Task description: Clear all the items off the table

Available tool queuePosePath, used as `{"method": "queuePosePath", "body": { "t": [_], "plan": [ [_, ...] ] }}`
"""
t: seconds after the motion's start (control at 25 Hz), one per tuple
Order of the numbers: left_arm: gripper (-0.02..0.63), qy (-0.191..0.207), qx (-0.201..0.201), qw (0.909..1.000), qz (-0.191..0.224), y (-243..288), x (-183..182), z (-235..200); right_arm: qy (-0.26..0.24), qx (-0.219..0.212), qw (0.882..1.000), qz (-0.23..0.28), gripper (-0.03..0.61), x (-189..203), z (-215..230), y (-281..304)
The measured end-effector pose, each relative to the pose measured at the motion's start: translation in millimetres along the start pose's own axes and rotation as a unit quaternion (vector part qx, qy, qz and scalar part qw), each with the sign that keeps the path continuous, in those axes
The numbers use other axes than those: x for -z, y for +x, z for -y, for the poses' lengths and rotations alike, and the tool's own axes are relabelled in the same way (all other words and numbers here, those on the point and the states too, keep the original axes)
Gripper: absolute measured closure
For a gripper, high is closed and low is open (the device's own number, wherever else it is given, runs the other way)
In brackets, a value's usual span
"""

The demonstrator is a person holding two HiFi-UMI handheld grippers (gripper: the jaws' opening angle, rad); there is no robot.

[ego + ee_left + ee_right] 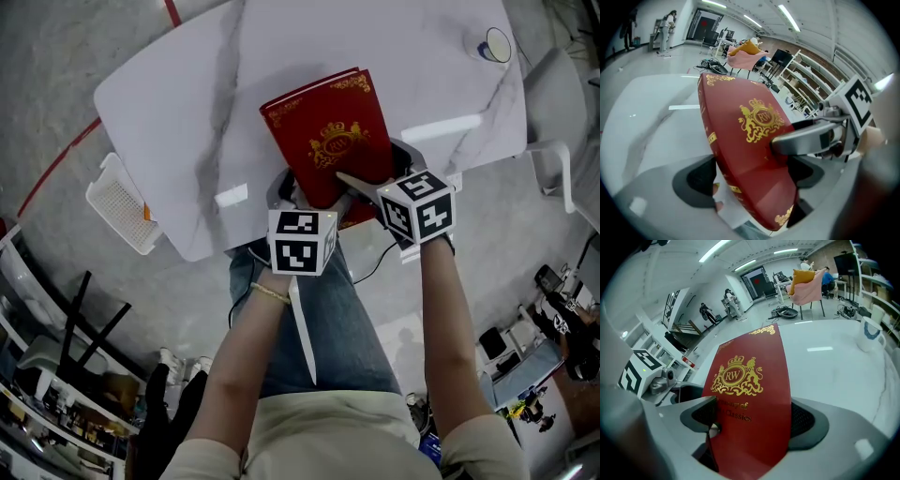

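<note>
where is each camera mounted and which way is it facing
head view: on the person's head, facing steeply down at the table and red book; forearms and legs show.
left gripper view: on the left gripper, facing along its jaws, shut on the book.
right gripper view: on the right gripper, likewise; mug beyond.
shared: all three see the book; each gripper view shows the other gripper.
</note>
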State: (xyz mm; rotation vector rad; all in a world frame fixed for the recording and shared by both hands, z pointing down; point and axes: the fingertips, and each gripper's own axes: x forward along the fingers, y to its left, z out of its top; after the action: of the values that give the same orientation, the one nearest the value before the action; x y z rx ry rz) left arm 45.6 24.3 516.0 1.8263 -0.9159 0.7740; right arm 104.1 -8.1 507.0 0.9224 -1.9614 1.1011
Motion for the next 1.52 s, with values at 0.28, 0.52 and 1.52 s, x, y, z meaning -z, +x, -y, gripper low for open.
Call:
{"method": "queuePosePath", "body": {
  "t": [0.28, 0.52, 1.52],
  "plan": [
    [0.133, -0.010, -0.018, 0.9995, 0.026, -14, -6, -13, -0.032, -0.006, 0.999, 0.003, 0.118, -14, -17, 3],
    [0.133, -0.030, -0.031, 0.9979, 0.049, -61, -3, -58, -0.063, -0.017, 0.998, 0.003, 0.120, -38, -78, 24],
    [0.135, -0.131, -0.090, 0.9800, 0.120, -198, 53, -212, -0.182, -0.066, 0.980, -0.036, 0.120, -70, -279, 109]
  ]
}}
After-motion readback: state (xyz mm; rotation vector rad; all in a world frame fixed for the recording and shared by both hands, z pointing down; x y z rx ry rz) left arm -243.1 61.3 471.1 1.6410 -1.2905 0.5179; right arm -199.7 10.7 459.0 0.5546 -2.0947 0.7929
